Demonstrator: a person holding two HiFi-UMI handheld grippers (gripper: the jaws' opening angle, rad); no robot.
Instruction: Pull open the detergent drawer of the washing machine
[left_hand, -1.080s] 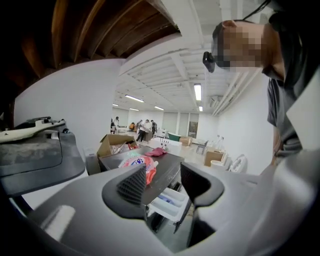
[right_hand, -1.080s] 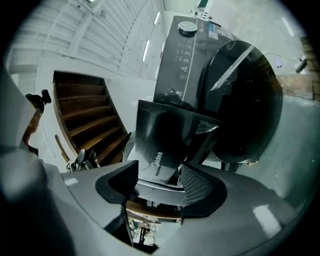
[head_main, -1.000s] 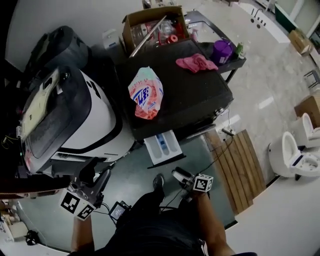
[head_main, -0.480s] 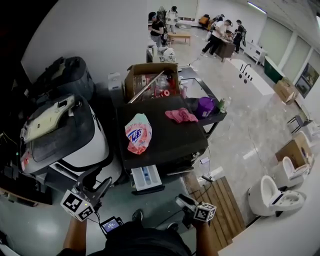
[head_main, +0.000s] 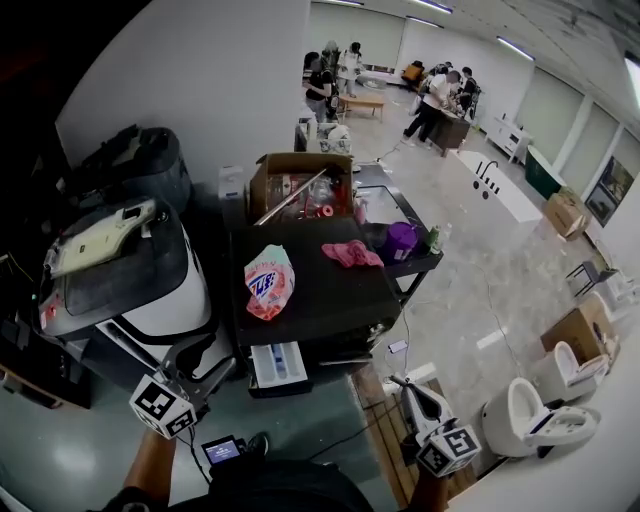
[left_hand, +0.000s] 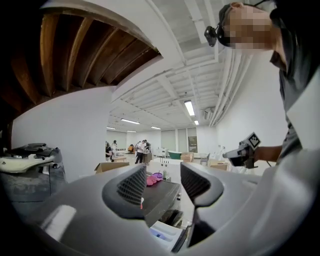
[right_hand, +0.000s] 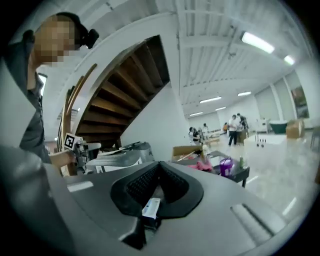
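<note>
The black-topped washing machine (head_main: 330, 300) stands in the middle of the head view. Its white detergent drawer (head_main: 277, 366), with a blue insert, is pulled out of the front. The drawer (left_hand: 165, 234) also shows low between the left jaws. My left gripper (head_main: 205, 357) hangs open and empty, left of the drawer and apart from it. My right gripper (head_main: 400, 385) is off to the drawer's right, clear of it; its jaws are closing to shut with nothing between them. In the right gripper view the right gripper (right_hand: 159, 175) has its pads together.
A detergent bag (head_main: 263, 283) and a pink cloth (head_main: 350, 253) lie on the machine's top. A cardboard box (head_main: 298, 185) stands behind. A white-and-black appliance (head_main: 130, 280) is at the left, a wooden slat mat (head_main: 385, 430) and toilets (head_main: 530, 420) at the right. People stand far back.
My right gripper has swung from beside the drawer out to the right and risen, and rolled over. The left gripper rose a little. The whole view lifted; the drawer stays pulled out.
</note>
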